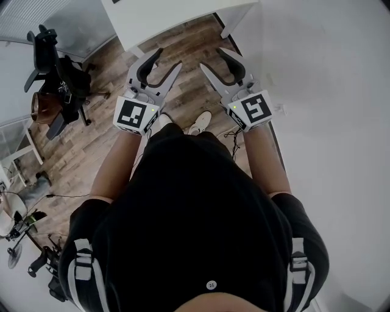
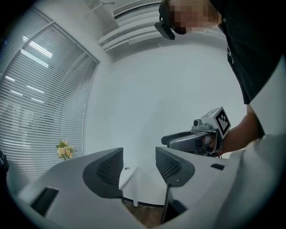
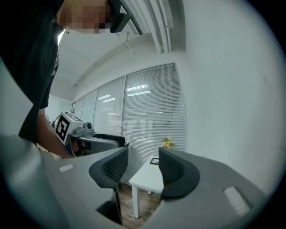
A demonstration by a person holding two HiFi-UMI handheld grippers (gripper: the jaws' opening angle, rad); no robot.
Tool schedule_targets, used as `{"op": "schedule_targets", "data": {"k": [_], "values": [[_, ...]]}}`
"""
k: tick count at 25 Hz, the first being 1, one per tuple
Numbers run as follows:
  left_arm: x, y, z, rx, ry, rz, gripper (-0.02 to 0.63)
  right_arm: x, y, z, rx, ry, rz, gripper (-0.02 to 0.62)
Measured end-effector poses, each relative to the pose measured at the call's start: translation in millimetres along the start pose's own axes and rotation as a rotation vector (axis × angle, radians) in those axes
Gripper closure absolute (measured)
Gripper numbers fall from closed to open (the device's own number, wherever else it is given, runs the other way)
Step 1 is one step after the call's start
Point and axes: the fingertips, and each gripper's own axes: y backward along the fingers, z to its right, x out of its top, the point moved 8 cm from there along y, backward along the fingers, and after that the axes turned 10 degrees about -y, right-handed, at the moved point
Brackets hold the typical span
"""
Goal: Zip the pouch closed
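Two pairs of jaws apart, empty: left gripper (image 1: 167, 59), right gripper (image 1: 212, 59), both with square markers (image 1: 136, 115).

Left gripper (image 1: 170, 58) beside right gripper (image 1: 212, 58) over the floor (image 1: 100, 125), table (image 1: 177, 18) ahead, chair (image 1: 47, 58) at left.

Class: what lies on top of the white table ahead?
One small dark flat item lies on the white table; what it is cannot be told. A jaw of the right gripper hides its right part.
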Motion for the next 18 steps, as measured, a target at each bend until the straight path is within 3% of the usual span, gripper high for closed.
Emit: {"op": "schedule_targets", "data": {"k": [7,18], "values": [[3.6,-18.6,7.2,0.016,0.0,-0.005,0.336,2.1,7.0,23.1,-0.009,0.004,0.014,0.31],[15.1,-68.9,36.5,0.063,-0.013,-0.015,0.327,7.7,31.0,74.5,0.051,0.007,0.009,0.293]]}}
